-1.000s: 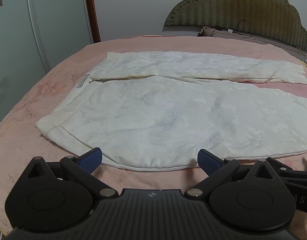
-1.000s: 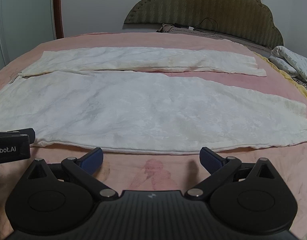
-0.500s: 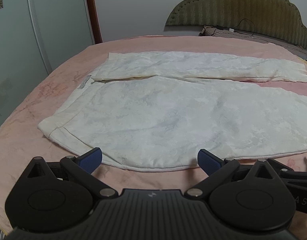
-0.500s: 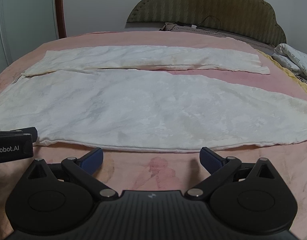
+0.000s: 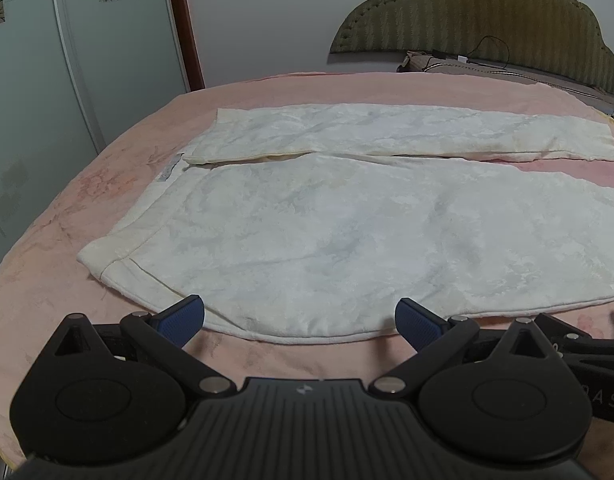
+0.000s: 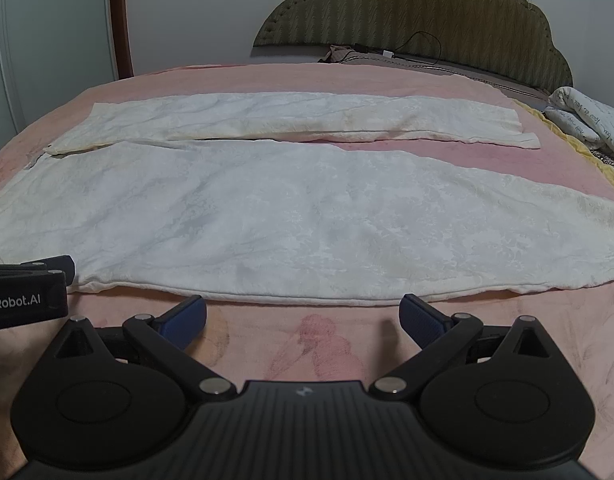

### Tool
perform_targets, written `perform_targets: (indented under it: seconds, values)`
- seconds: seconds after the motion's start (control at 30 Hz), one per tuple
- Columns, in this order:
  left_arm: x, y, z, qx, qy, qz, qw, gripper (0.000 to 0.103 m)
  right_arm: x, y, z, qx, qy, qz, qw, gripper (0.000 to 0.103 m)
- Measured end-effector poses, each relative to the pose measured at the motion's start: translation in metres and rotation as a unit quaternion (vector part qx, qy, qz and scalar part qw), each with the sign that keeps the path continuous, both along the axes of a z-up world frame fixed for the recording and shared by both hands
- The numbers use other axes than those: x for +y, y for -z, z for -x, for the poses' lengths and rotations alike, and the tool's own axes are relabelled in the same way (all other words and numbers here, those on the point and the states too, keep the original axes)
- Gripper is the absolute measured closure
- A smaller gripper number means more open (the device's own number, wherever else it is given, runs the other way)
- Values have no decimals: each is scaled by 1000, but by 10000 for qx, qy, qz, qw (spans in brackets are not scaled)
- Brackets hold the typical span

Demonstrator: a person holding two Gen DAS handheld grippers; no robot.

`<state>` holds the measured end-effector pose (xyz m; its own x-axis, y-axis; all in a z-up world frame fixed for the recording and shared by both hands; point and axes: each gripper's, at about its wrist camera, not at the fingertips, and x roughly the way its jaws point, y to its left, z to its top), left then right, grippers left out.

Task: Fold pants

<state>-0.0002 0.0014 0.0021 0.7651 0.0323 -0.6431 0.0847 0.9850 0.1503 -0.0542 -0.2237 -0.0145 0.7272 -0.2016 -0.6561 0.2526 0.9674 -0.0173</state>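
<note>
One pair of white pants [image 5: 347, 220] flat on the pink bed [image 5: 67, 200], two legs spread; left gripper [image 5: 301, 316] and right gripper [image 6: 303, 314] both wide open, holding nothing.

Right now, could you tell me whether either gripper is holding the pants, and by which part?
Nothing is held: the left gripper and right gripper are open beside the pants.

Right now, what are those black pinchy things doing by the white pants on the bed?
A person holds two black grippers over cream-white patterned pants spread flat on a pink blanket. The left gripper hovers open at the near edge close to the waistband, the right gripper open just short of the near leg's edge. Neither holds any cloth, and no fold is made yet.
</note>
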Motion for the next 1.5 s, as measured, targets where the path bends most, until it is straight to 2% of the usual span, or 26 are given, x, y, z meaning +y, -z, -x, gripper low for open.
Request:
perform_targets:
  seconds: [0.6, 0.8, 0.97, 1.03, 1.17, 1.27, 1.37, 1.5]
  values:
    - [-1, -1, 0, -28, 13, 33, 10000, 1, 1, -1, 1, -28, -16, -13, 10000, 0]
    - [-2, -6, -11, -65, 46, 57, 10000, 1, 0, -9, -6, -131, -97, -20, 9999, 0]
    - [6, -17, -33, -245, -178, -52, 9995, 1, -8, -22, -28, -351, -436, -110, 9984, 0]
    - [12, -22, -46, -336, -317, -65, 9989, 0, -17, -27, -44, -492, -791, -347, 9950, 0]
    - [31, -27, -82, -448, -670, 125, 9967, 0, -29, -40, -90, -770, -1613, -855, 9802, 0]
    - [40, -25, -106, -573, -873, 114, 9945, 1, -26, -51, -136, -783, -1949, -654, 9755, 0]
    - [43, -20, -122, -650, -889, 92, 9939, 1, -16, -51, -201, -474, -2336, -255, 9708, 0]
    - [42, -10, -135, -725, -787, -46, 9943, 0, -9, -43, -287, -184, -2664, -258, 9633, 0]
